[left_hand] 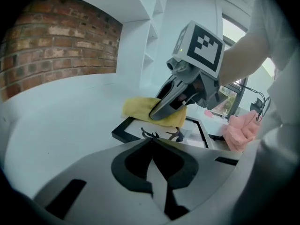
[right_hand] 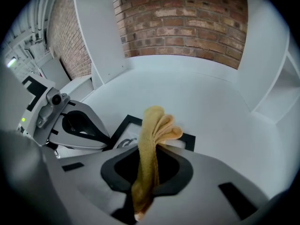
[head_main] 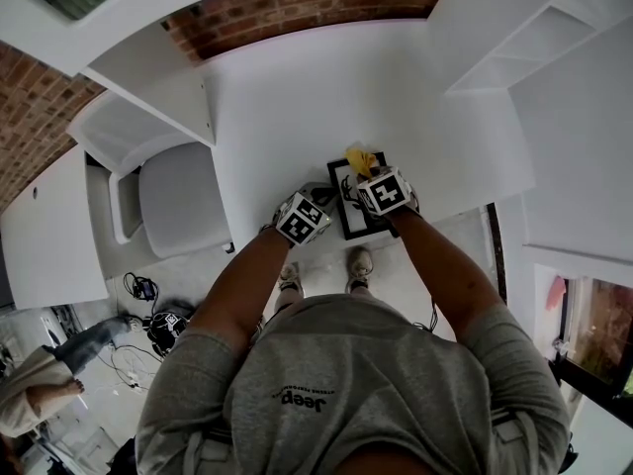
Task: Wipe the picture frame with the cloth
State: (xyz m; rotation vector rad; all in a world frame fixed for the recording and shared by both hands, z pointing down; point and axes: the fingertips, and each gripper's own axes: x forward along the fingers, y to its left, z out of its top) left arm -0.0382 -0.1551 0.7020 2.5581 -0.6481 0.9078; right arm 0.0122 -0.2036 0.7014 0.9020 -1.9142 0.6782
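Picture frame [head_main: 346, 218], black-edged, lies flat at the near edge of the white surface [head_main: 326, 97], close in front of the person. Left tongs [left_hand: 151, 146] are closed together on nothing, their tips by the frame's left edge. Right tongs [right_hand: 150, 149] clamp the yellow cloth [right_hand: 152, 125], whose bunched end sits over the frame's far edge. Beyond, the surface runs bare to the brick wall [right_hand: 183, 22]. White shelves [head_main: 534, 38] close in on the right.
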